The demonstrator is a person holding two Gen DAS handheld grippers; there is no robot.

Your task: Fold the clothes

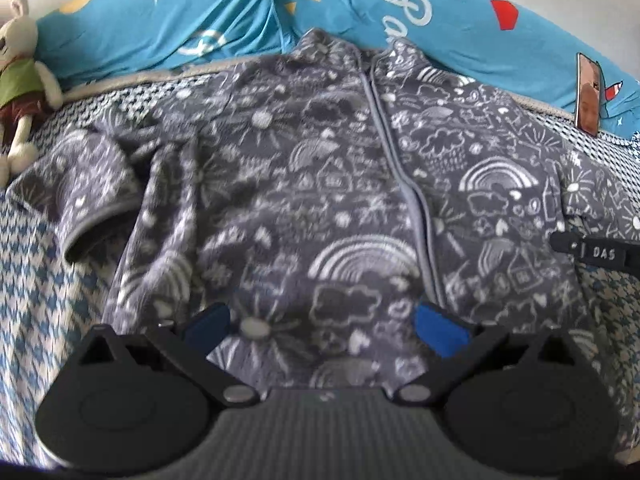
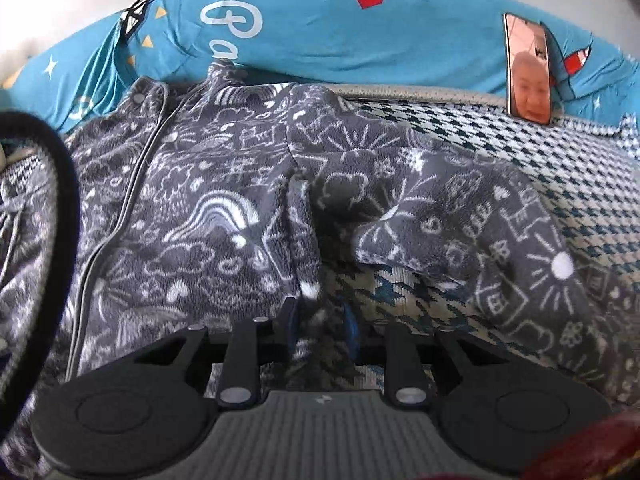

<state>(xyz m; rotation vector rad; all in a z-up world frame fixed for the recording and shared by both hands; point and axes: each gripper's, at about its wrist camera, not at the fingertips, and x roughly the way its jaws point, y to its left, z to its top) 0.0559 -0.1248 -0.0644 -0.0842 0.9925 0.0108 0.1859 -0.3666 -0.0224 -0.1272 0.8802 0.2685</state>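
Lying front-up on the bed (image 1: 36, 280), the grey fleece jacket (image 1: 304, 184) spreads its zip down the middle, collar toward the blue pillow (image 1: 224, 20) at the far edge. The left gripper (image 1: 322, 326) hovers over the jacket's lower hem with its blue-padded fingers (image 1: 440, 330) spread wide and nothing between them. The right gripper (image 2: 320, 320) is clamped on a fold of the jacket's side edge, the cloth bunched between its pads.

Bare houndstooth cover shows on both sides of the garment: a strip to the left below the short sleeve (image 1: 80, 196), and a wider stretch in the right wrist view beyond the long sleeve (image 2: 480, 232), which drapes loosely outward. A stuffed rabbit (image 1: 18, 76) lies at the left edge of the bed, near that short sleeve. A phone (image 2: 528, 68) leans upright against the pillow, well apart from the jacket.

The left wrist view is blurred, so the print's detail is soft. The jacket's bottom hem is hidden behind both gripper bodies, and the long sleeve's cuff runs out of the picture.
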